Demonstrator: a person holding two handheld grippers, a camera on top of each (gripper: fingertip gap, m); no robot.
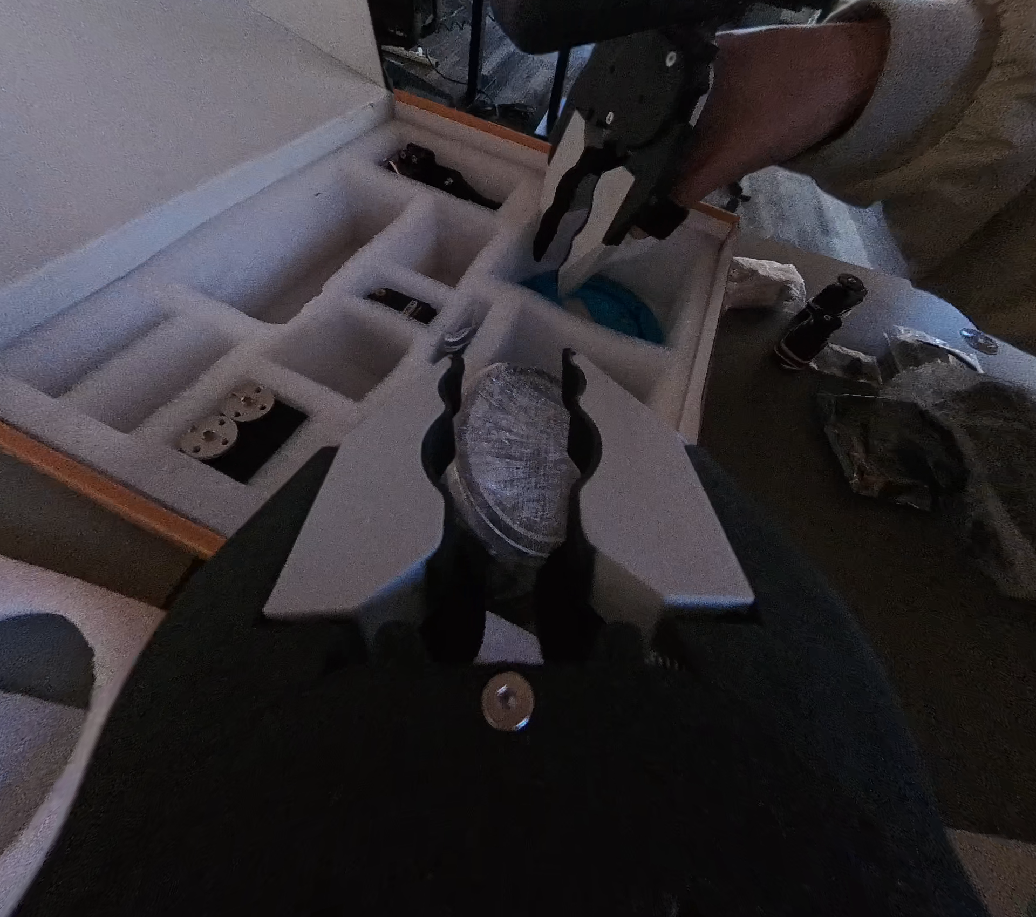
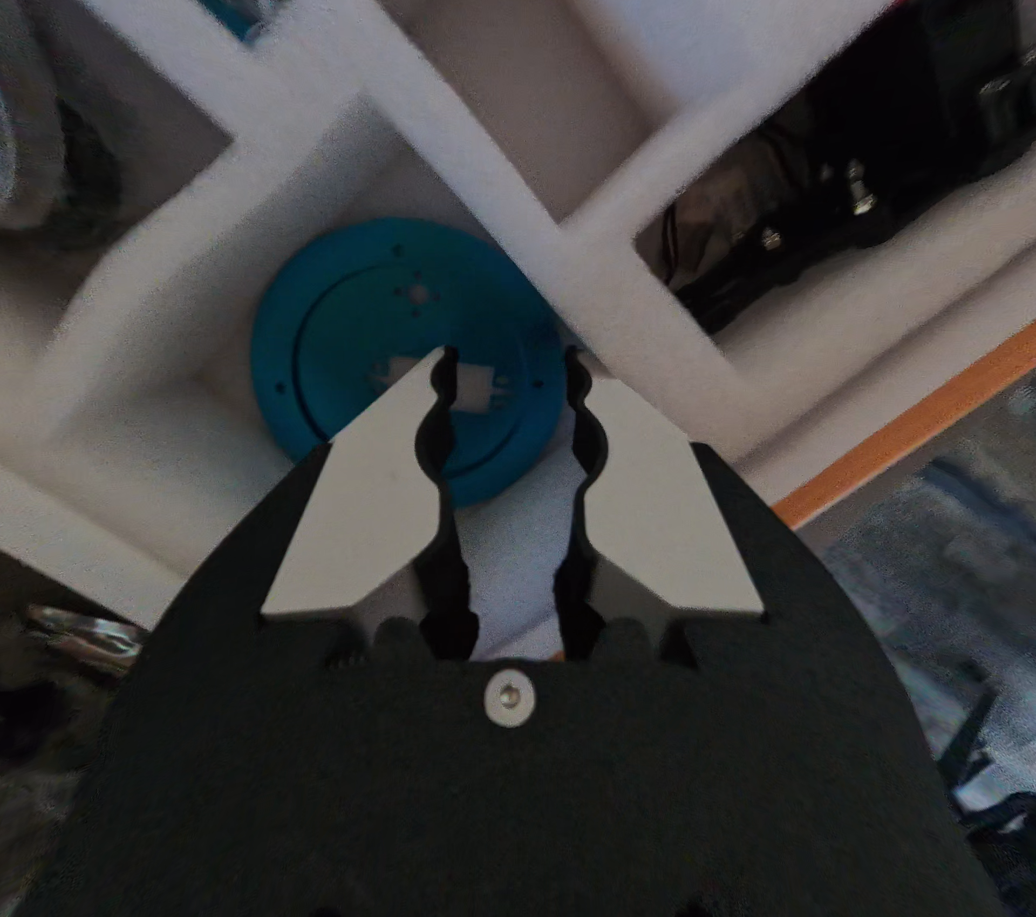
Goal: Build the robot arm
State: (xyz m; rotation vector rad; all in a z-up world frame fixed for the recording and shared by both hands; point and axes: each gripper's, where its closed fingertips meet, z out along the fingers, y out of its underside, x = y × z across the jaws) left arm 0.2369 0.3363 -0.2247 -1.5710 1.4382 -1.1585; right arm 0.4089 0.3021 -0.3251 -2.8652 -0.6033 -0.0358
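My left gripper (image 1: pixel 511 360) is shut on a round disc wrapped in clear plastic (image 1: pixel 513 452) and holds it over the near edge of a white foam case (image 1: pixel 314 239). My right gripper (image 2: pixel 510 353) is open and empty. It points down into the case's far right compartment, its tips just above a blue disc (image 2: pixel 359 357) that lies flat on the compartment floor. In the left wrist view the right gripper (image 1: pixel 574 248) shows above the blue disc (image 1: pixel 611 307), held by a person's hand (image 1: pixel 785 105).
The case lid (image 1: pixel 168 49) stands open at the left. Other compartments hold two metal flanges (image 1: pixel 224 419) and black parts (image 1: pixel 437 172) (image 2: pixel 841 161). On the dark table at the right lie a black motor (image 1: pixel 813 323) and crumpled plastic bags (image 1: pixel 908 419). The tips of one gripper are about 20 centimeters away from the tips of the other.
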